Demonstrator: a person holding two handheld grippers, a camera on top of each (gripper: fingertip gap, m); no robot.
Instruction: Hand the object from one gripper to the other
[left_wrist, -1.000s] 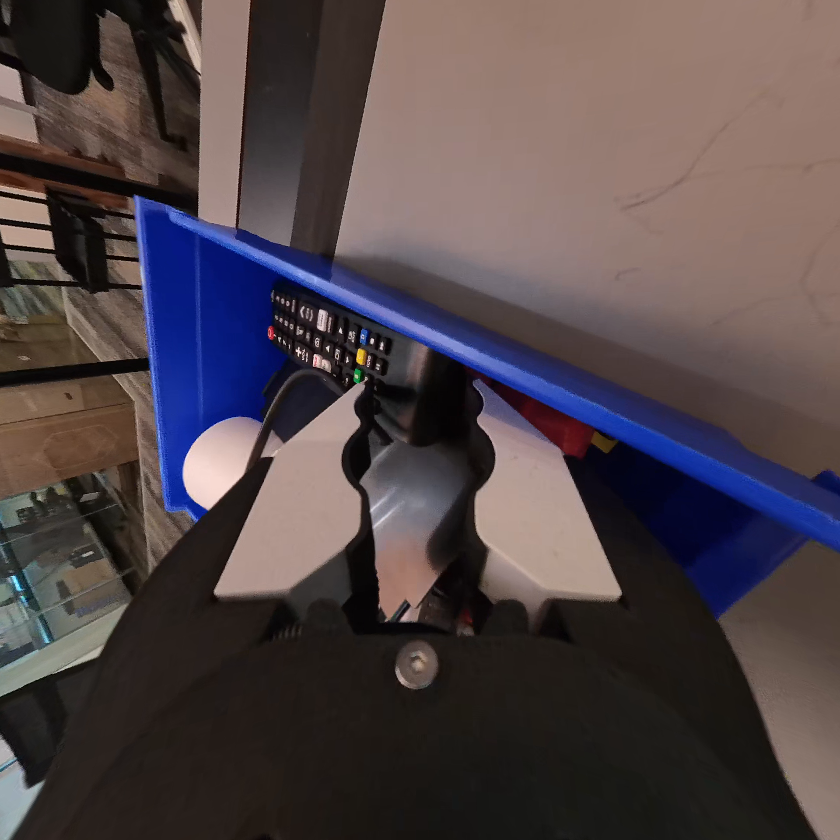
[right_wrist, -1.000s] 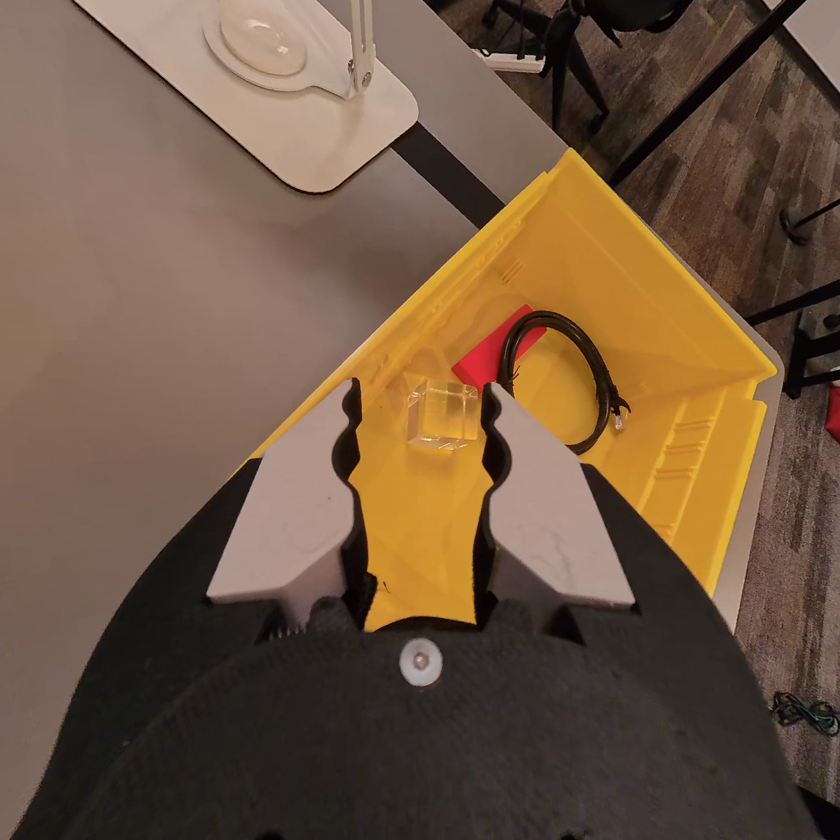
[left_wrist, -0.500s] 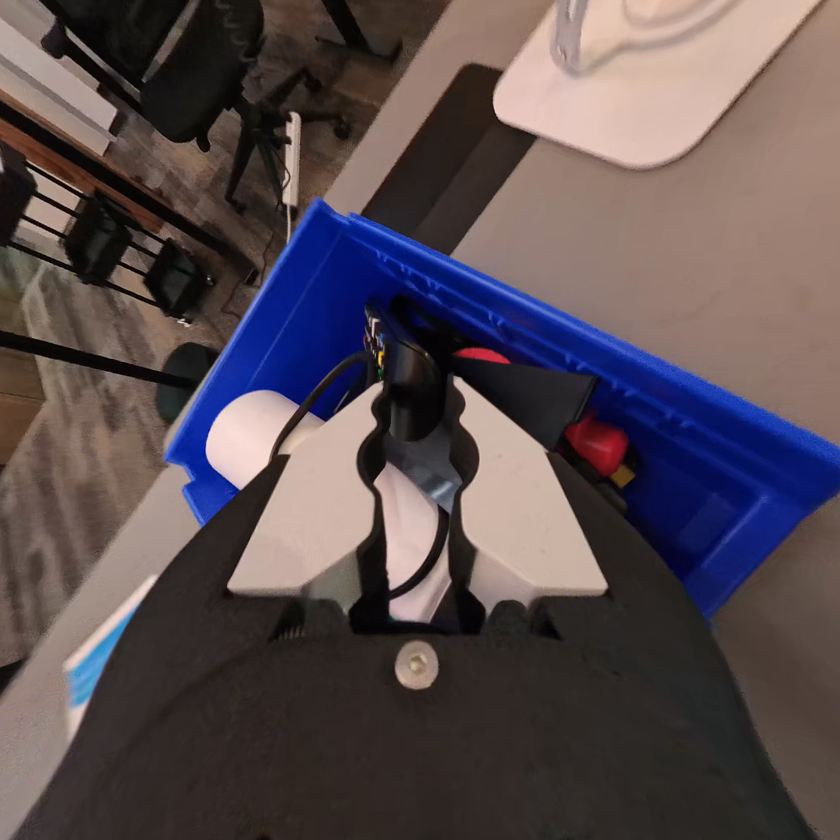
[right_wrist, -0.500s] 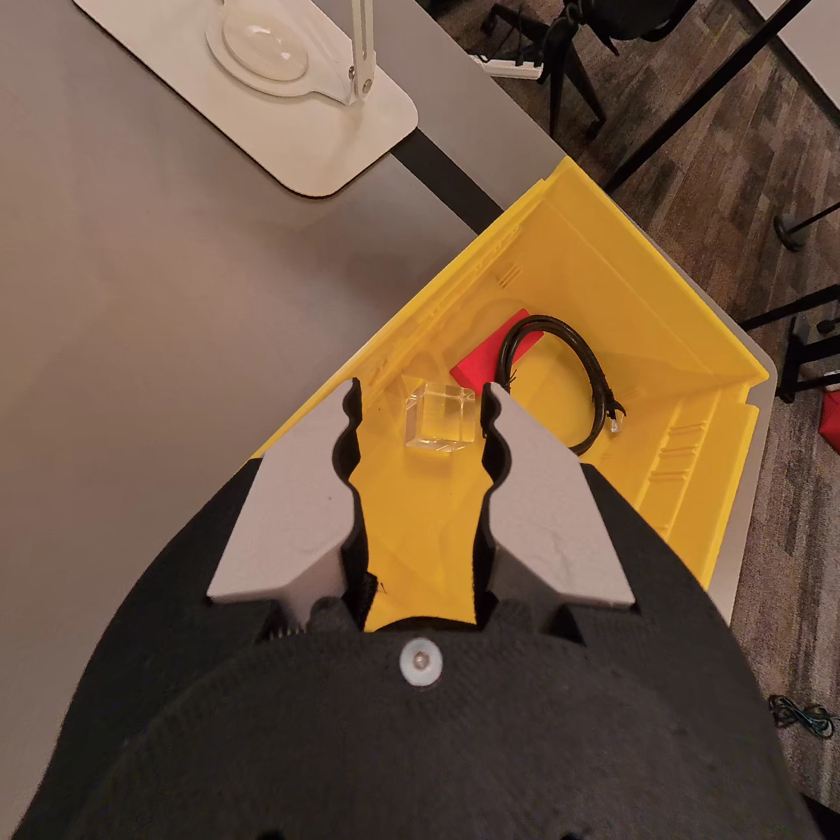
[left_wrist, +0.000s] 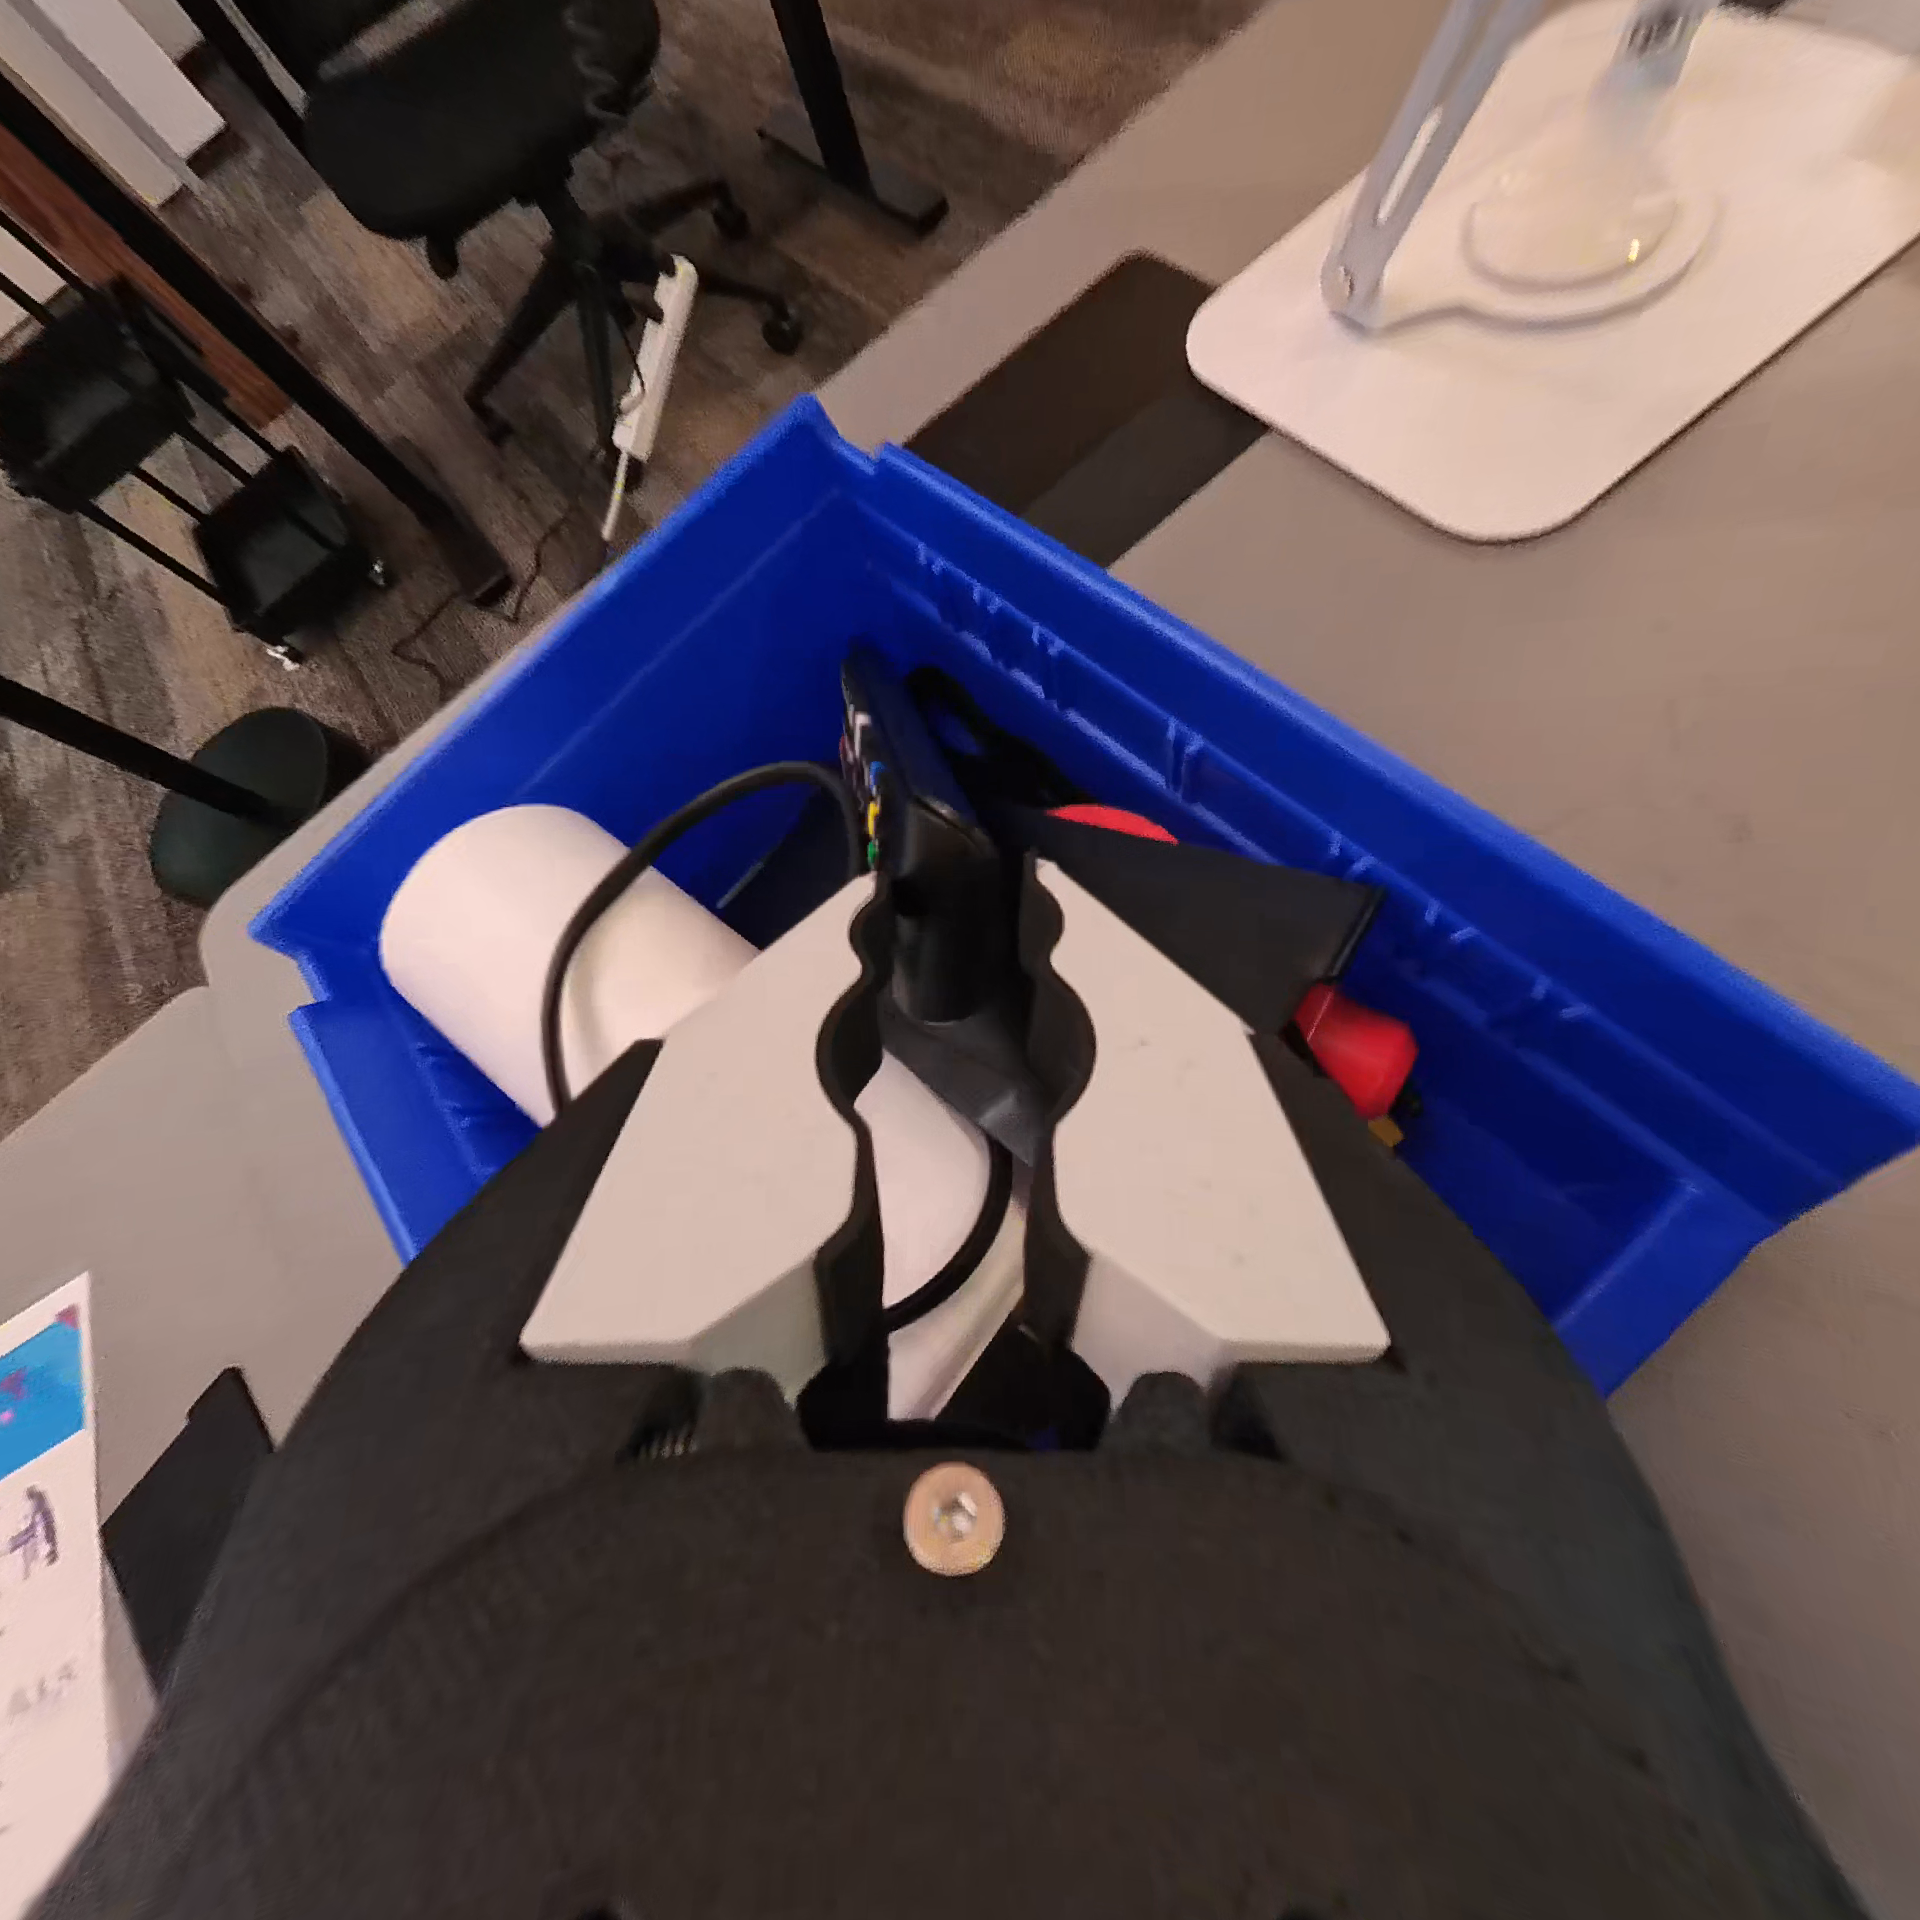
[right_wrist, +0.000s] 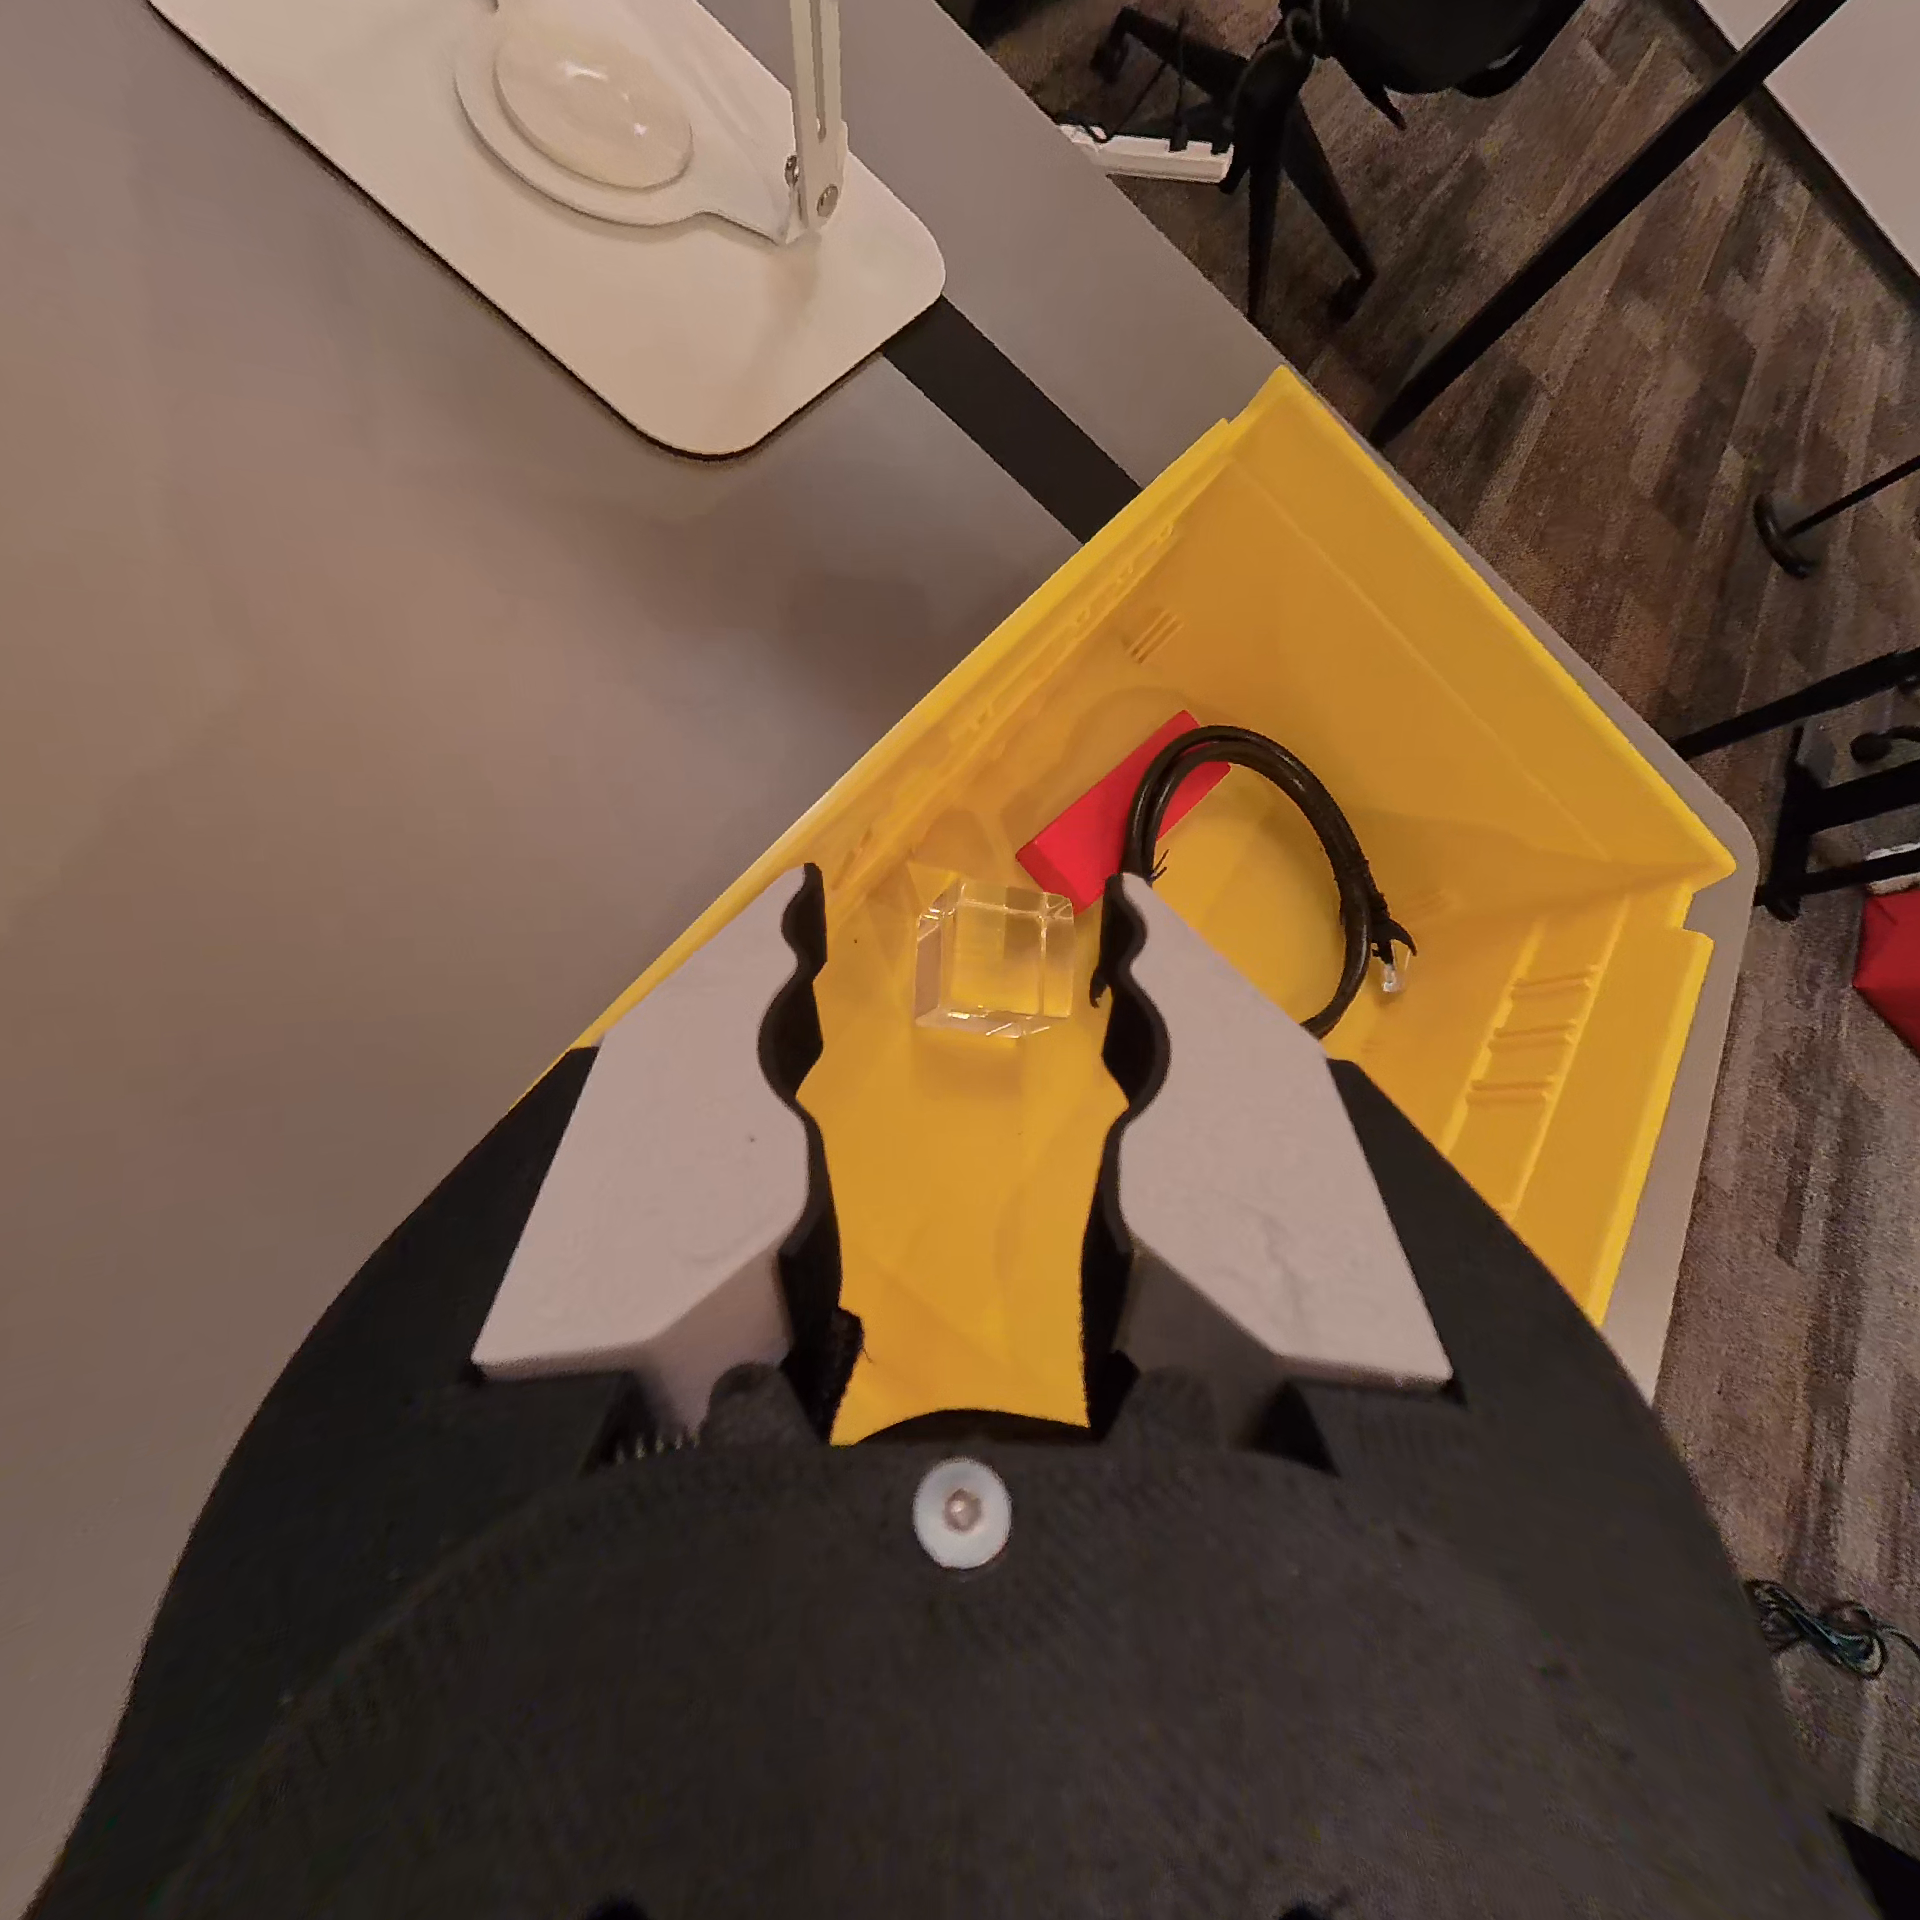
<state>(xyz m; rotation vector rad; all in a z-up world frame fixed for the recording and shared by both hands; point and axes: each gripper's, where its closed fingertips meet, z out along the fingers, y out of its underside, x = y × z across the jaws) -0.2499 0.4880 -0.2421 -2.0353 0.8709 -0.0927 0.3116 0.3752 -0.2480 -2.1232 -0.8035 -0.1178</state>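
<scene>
While left tongs (left_wrist: 951, 894) grip the remote (left_wrist: 914, 821), its buttons' markings blur

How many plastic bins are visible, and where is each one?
2. The blue bin lies under the left gripper, which grips a remote. The yellow bin lies under the open right gripper. Others may be out of view.

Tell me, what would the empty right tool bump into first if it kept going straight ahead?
Probably the clear cube. It sits right ahead of the open right tool, on the floor of the yellow bin. Depth is hard to judge, but nothing else shows in between.
</scene>
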